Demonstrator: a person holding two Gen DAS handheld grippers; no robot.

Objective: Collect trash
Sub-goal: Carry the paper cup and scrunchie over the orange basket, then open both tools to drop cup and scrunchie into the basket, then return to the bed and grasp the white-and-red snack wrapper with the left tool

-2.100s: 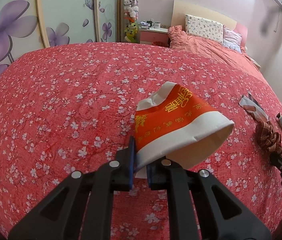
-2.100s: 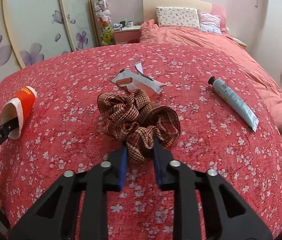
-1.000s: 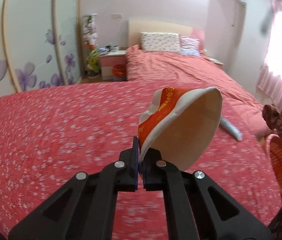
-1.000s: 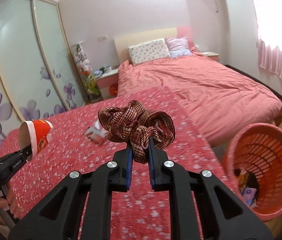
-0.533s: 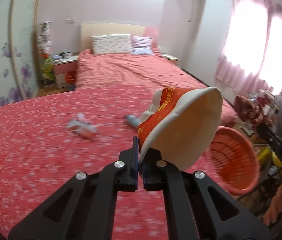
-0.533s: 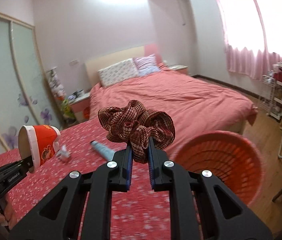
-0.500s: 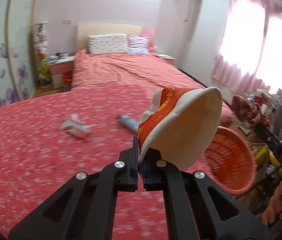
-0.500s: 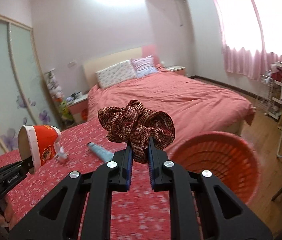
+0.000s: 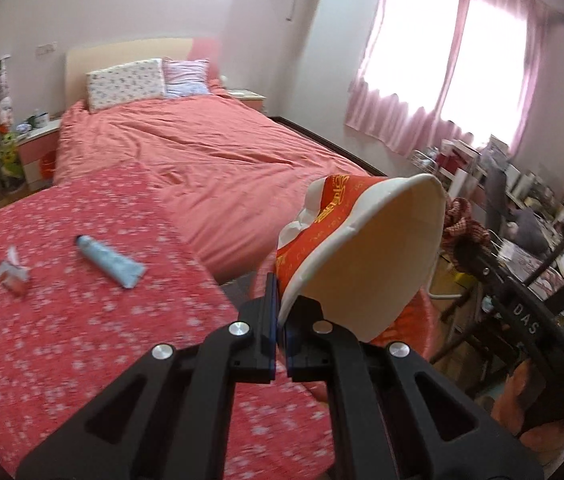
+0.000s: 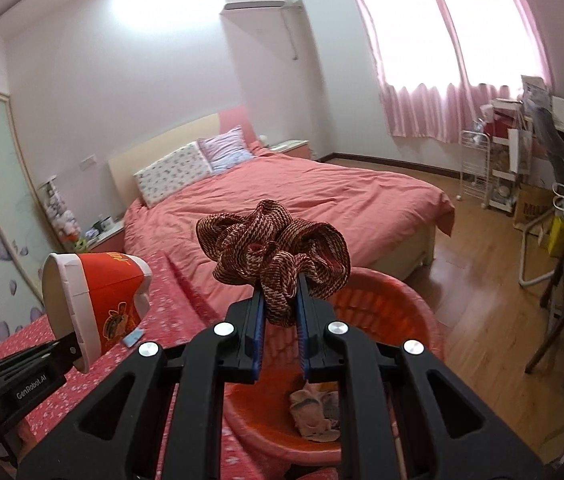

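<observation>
My left gripper [image 9: 280,307] is shut on the rim of a crumpled red-and-white paper cup [image 9: 366,252], which tilts up to the right; the same cup [image 10: 93,304] shows at the left of the right wrist view. My right gripper [image 10: 279,312] is shut on a brown woven scrunchie [image 10: 277,248], held over an orange plastic basket [image 10: 402,316] with some trash at its bottom. That basket [image 9: 414,320] peeks out behind the cup in the left wrist view, where the scrunchie [image 9: 462,228] appears at the right.
A blue tube [image 9: 109,262] and a crumpled wrapper [image 9: 11,274] lie on the red flowered cover [image 9: 81,340]. Beyond it is a bed [image 10: 302,200] with pillows. A cluttered table, chair and shelves [image 10: 522,168] fill the right side on a wooden floor.
Both grippers have swung to the right, away from the flowered cover and toward the orange basket, which now lies under the scrunchie. Both grips are unchanged.
</observation>
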